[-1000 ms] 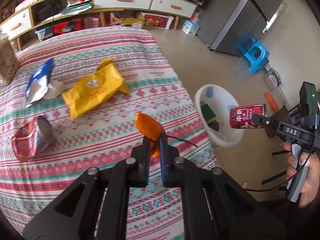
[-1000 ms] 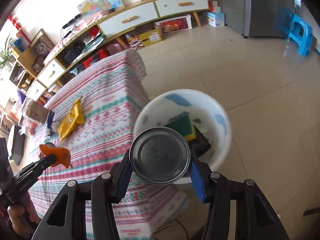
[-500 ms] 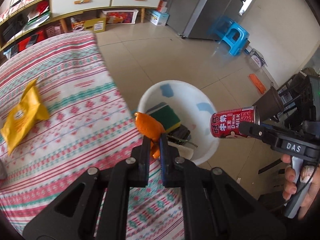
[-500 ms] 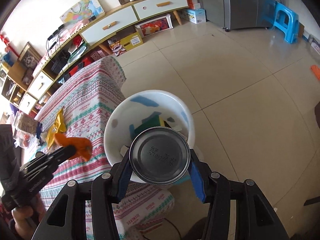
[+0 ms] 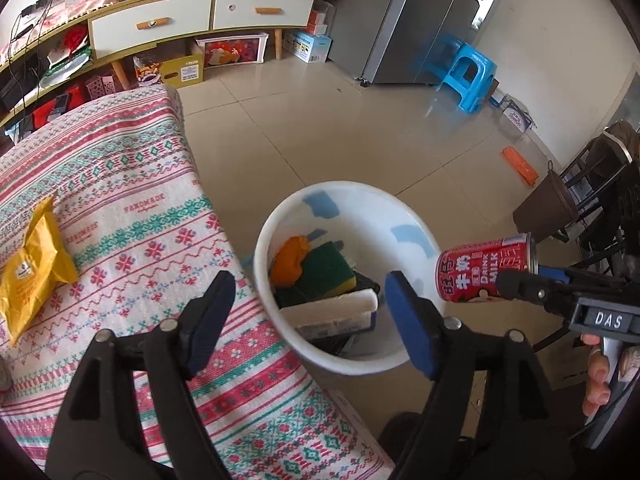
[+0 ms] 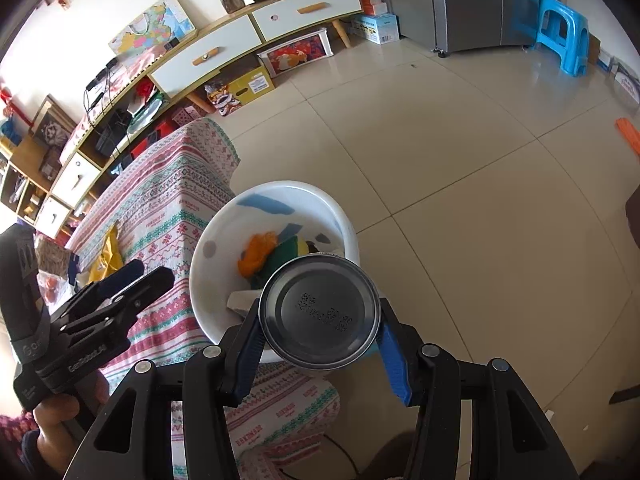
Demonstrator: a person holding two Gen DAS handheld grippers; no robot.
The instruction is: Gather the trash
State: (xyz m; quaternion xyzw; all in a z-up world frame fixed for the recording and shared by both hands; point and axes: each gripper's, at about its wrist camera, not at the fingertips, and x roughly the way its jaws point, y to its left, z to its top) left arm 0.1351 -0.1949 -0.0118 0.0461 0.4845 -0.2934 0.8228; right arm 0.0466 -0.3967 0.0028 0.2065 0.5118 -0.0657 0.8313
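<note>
A white bin stands on the floor beside the table. An orange peel lies in it on a green and yellow sponge. My left gripper is open and empty above the bin's near rim. My right gripper is shut on a red milk can, held sideways over the bin's right edge. A yellow wrapper lies on the patterned tablecloth.
A low cabinet with drawers lines the far wall, with boxes under it. A grey fridge and a blue stool stand at the back right. A dark chair stands right of the bin.
My left gripper has opened and the orange peel has dropped into the bin. The right gripper has brought the can closer over the bin's rim.
</note>
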